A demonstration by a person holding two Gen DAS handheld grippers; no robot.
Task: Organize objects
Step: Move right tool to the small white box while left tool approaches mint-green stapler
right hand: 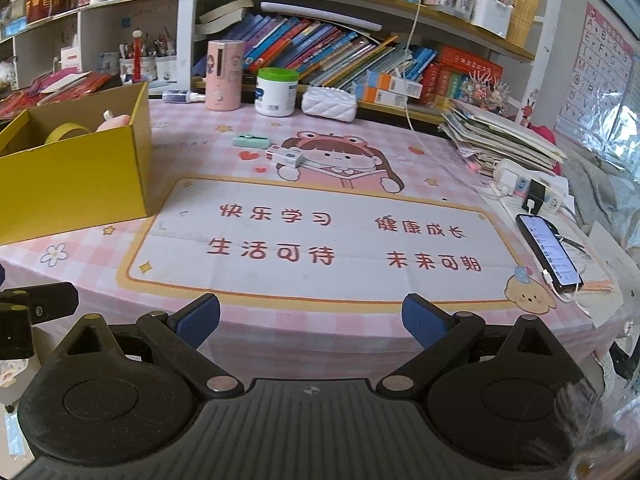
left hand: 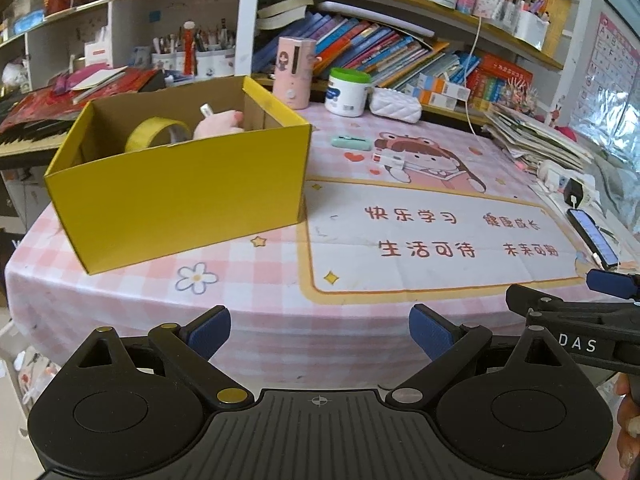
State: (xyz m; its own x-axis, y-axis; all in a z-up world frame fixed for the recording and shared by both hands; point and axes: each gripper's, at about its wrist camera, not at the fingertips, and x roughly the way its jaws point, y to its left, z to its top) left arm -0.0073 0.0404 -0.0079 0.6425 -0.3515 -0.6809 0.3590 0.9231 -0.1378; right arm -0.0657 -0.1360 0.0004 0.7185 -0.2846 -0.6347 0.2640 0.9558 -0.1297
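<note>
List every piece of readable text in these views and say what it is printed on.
"快乐学习", "健康成长", "生活可待", "未来可期": red characters on the tablecloth.
"DAS": white letters on the right gripper, seen from the left wrist.
Alphabet poster: letters such as "A", "B", "P", "V"; the rest too small.
Book spines, white jar, small box and phone screen: too small or blurred.

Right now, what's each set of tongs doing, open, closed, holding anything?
Left tongs: open, empty, at the table's near edge.
Right tongs: open, empty.
</note>
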